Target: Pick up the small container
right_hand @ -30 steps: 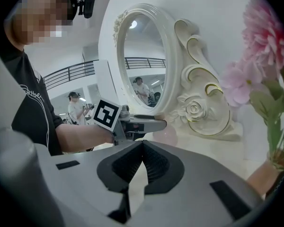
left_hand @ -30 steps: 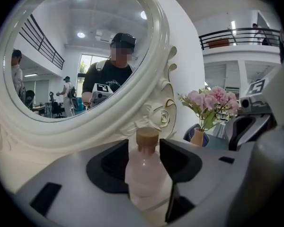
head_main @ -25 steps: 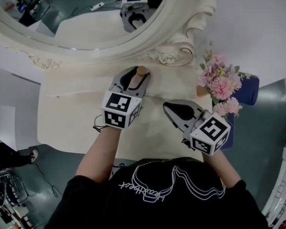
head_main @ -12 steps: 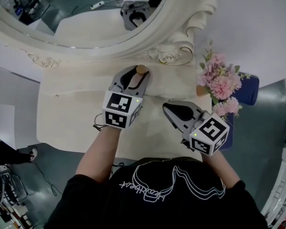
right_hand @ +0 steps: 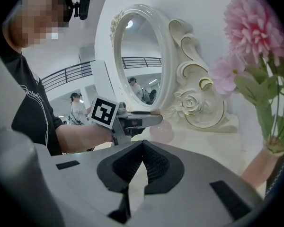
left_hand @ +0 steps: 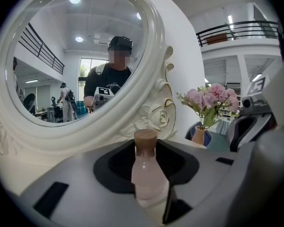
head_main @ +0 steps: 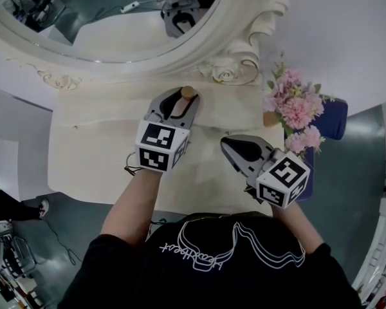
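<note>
The small container [head_main: 188, 93] is a pale pink bottle with a brown cap, upright on the cream table [head_main: 96, 153] just below the mirror's frame. My left gripper [head_main: 183, 99] reaches around it. In the left gripper view the bottle [left_hand: 146, 174] stands between the two jaws, which press on its lower body; they have just been closing on it. My right gripper [head_main: 227, 144] hangs over the table to the right, shut with nothing in it, its tips meeting [right_hand: 142, 143]. In the right gripper view the left gripper [right_hand: 132, 119] and the pink bottle [right_hand: 162, 131] show ahead.
A large oval mirror [head_main: 116, 18] in an ornate white frame stands right behind the bottle. Pink flowers in a vase [head_main: 294, 111] stand at the table's right end, close to the right gripper. A blue chair [head_main: 331, 121] is beyond them. The table's near edge [head_main: 180, 208] is at my body.
The left jaws have drawn in slightly around the bottle. Both hands stay where they were.
</note>
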Tool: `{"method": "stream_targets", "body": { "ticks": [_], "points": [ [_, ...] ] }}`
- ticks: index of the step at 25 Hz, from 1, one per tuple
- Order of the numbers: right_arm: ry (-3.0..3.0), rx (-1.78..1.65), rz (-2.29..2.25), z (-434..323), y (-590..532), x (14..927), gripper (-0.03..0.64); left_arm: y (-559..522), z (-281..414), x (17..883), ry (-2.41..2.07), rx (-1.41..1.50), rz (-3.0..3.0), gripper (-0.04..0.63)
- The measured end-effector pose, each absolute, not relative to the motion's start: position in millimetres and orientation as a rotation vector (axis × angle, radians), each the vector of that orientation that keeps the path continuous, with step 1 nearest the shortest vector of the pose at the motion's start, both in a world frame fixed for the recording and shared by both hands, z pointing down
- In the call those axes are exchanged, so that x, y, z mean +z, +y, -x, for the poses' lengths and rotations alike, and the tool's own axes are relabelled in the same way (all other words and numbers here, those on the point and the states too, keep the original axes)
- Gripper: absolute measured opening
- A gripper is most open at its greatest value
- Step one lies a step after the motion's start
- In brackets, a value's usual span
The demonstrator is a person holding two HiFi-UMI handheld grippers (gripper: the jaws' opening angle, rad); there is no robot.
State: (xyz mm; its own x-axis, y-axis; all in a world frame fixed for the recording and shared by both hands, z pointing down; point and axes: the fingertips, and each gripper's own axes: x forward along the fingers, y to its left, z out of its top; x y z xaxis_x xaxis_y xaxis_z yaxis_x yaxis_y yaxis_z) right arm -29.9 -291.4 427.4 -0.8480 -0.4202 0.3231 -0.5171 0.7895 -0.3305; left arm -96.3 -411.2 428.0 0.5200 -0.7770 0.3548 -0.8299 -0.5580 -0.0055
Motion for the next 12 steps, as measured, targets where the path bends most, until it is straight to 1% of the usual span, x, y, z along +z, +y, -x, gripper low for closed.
{"method": "stream_targets", "body": {
  "ticks": [12],
  "points": [
    [-2.784,0.583,-0.768,29.8,-271.3,409.0,0.008,-366.4,101.3,400.4,-1.356,0.434,-2.585,0.140]
  ]
}}
